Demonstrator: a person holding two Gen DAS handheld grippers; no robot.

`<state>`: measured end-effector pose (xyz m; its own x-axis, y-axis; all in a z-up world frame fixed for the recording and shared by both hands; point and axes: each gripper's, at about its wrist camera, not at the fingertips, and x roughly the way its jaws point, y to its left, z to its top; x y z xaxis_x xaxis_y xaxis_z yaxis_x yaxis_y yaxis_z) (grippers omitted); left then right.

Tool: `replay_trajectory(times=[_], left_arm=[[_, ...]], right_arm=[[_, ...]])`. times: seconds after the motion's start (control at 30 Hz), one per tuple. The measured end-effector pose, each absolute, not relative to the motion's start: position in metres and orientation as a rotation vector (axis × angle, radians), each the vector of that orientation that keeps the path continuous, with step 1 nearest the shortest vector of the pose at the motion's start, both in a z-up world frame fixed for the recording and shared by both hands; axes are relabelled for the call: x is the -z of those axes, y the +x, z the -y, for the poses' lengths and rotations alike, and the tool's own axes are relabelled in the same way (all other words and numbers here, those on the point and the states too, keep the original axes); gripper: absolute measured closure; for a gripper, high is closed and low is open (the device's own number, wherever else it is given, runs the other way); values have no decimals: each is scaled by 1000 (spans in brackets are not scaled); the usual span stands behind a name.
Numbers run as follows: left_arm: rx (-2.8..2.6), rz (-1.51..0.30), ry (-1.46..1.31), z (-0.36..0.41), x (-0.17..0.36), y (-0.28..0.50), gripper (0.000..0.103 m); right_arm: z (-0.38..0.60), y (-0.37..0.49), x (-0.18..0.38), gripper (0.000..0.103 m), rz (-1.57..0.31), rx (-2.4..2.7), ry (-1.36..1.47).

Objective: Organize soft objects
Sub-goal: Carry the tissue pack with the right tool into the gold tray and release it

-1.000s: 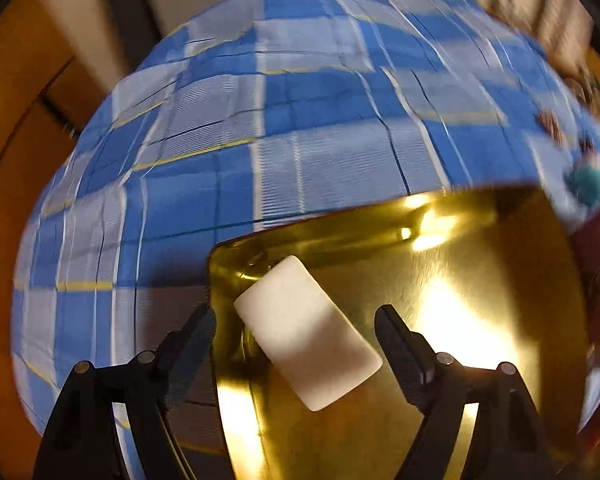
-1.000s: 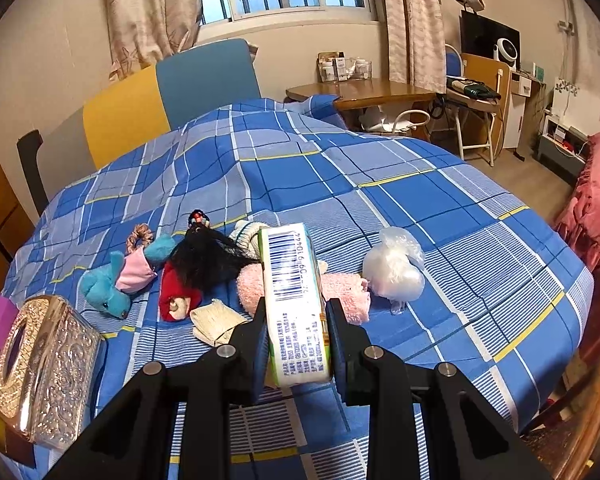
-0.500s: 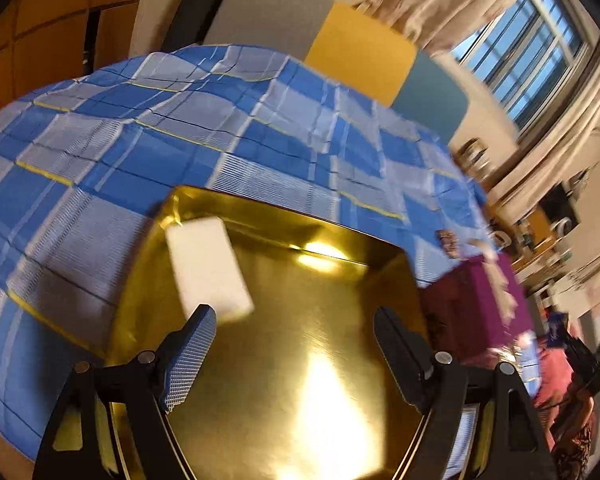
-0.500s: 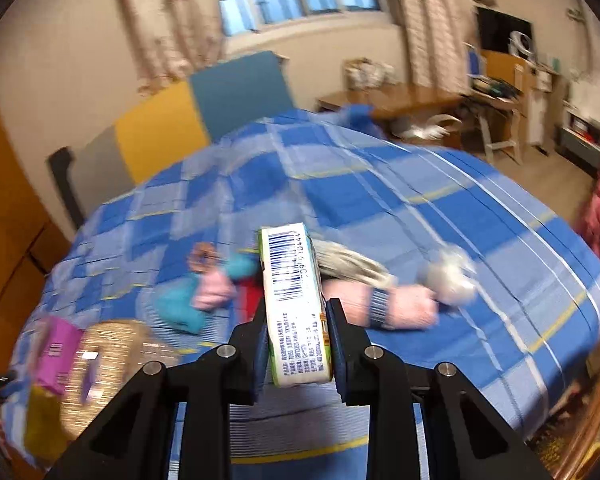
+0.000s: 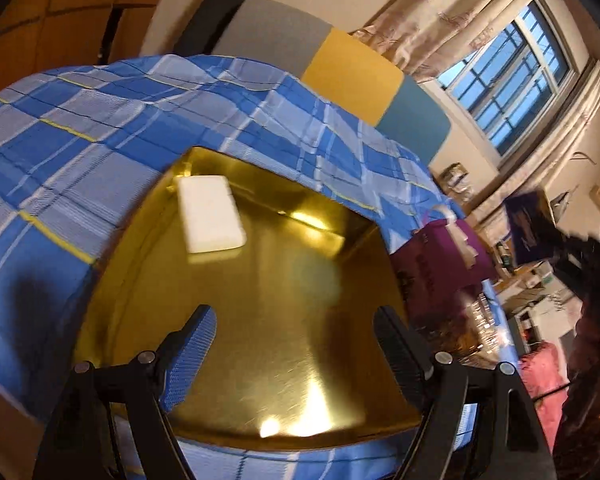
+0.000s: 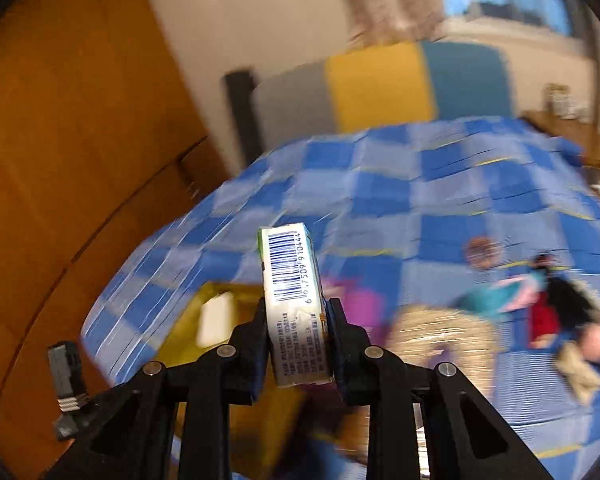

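Note:
My left gripper [image 5: 296, 332] is open and empty above a shiny gold tray [image 5: 284, 320] on the blue plaid bed. A white soft pack [image 5: 211, 213] lies flat in the tray's far left corner, well ahead of the fingers. My right gripper [image 6: 296, 320] is shut on a tissue pack [image 6: 294, 300] with a barcode, held upright above the bed. In the blurred right wrist view the gold tray [image 6: 180, 320] with the white pack [image 6: 216, 318] lies lower left. Plush toys [image 6: 548, 304] lie in a heap at the right.
A purple box [image 5: 440, 268] stands just right of the tray. An ornate metallic box [image 6: 440, 340] lies between the tray and the toys. A grey, yellow and teal headboard [image 5: 340, 68] and wooden panelling [image 6: 60, 160] bound the bed's far side.
The left gripper has drawn back from the white pack, which now lies in the tray's far corner. The right gripper has swung left with the tissue pack, from the toys toward the tray.

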<state>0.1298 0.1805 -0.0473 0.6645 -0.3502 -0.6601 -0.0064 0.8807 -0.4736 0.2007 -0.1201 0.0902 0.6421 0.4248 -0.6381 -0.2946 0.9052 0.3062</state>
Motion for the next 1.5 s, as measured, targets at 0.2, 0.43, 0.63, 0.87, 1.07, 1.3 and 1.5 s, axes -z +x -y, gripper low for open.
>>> replay_trajectory(times=[0.2,0.43,0.63,0.87,1.07,1.3,1.5], left_arm=[[153,-833,-486,-201,55,112,21],[122,-826,-519,-225,58,96,21],[77,-813,-558,-245,58,89,21],[65,-812,-575,-250,59,89,21],[89,-813,-621,-248,62,89,21],[133,-830,-647,-232,63,90,21],[190,-833,-610,-210,60,89,20]], right_arm=[[3,244,-28,76,-970,-472,79],[-46,297,48,76,-1163,-441,192],[-45,327,81,75,-1225,-384,405],[-56,337,80,37,-1181,-379,379],[-47,328,47,37,-1098,-350,256],[-53,284,-9,37,-976,-411,74],[-47,233,-59,37,-827,-460,-33]])
